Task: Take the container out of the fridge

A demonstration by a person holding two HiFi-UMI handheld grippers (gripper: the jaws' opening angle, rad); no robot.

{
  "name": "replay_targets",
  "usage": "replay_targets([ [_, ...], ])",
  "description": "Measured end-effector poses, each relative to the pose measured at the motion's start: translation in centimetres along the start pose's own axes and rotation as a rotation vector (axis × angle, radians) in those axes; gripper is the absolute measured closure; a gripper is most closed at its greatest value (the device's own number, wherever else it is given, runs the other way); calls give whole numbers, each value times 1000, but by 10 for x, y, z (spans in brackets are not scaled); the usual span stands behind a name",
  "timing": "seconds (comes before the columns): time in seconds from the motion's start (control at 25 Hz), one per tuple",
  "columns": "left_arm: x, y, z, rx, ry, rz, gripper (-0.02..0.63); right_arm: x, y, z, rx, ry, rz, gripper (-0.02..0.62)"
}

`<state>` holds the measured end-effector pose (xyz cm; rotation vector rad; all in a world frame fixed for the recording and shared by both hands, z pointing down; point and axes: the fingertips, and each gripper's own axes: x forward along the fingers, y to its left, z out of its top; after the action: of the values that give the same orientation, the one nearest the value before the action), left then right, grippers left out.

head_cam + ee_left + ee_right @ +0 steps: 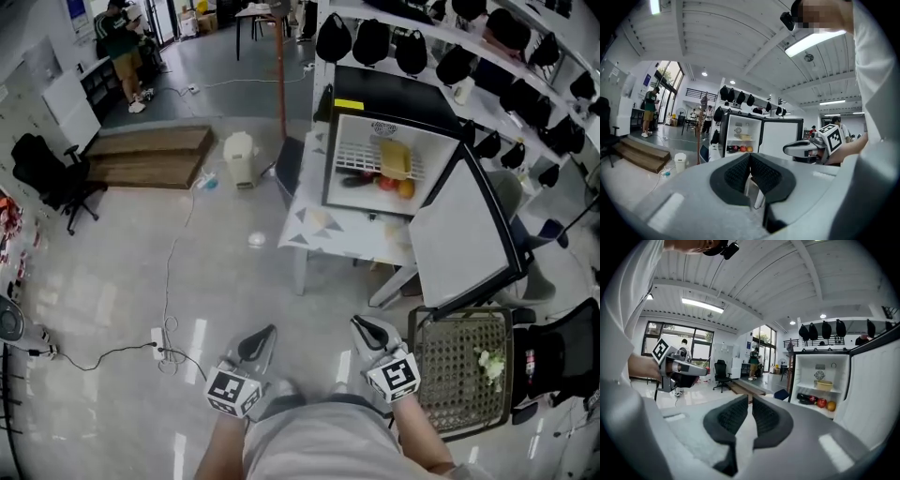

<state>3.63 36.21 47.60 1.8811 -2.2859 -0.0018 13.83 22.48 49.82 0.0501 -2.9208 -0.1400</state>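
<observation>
The fridge (394, 101) stands on the table (323, 236), its door (461, 234) swung right. Inside, the container (395, 159) rests on the upper shelf (354, 156), above fruit (395, 186). A basket (448, 380) stands nearer, to the right.

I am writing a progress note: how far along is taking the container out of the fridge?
Done: the fridge door stands open. In hand: nothing; the left gripper and the right gripper are empty, held near the person, well short of the fridge. To do: reach in, grasp the yellow container on the wire shelf, bring it out.
</observation>
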Motion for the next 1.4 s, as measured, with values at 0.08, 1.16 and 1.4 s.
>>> replay_targets([
  [0.08, -11, 19, -1, -16, -15, 5, 597, 15, 9, 6, -3, 0, -5, 565],
  [1.16, 17, 134, -20, -71, -19, 19, 597, 133, -9, 7, -56, 49, -41, 565],
  [1.4, 80, 151, -7, -53, 14, 0, 597, 160, -64, 4, -23, 55, -54, 565],
])
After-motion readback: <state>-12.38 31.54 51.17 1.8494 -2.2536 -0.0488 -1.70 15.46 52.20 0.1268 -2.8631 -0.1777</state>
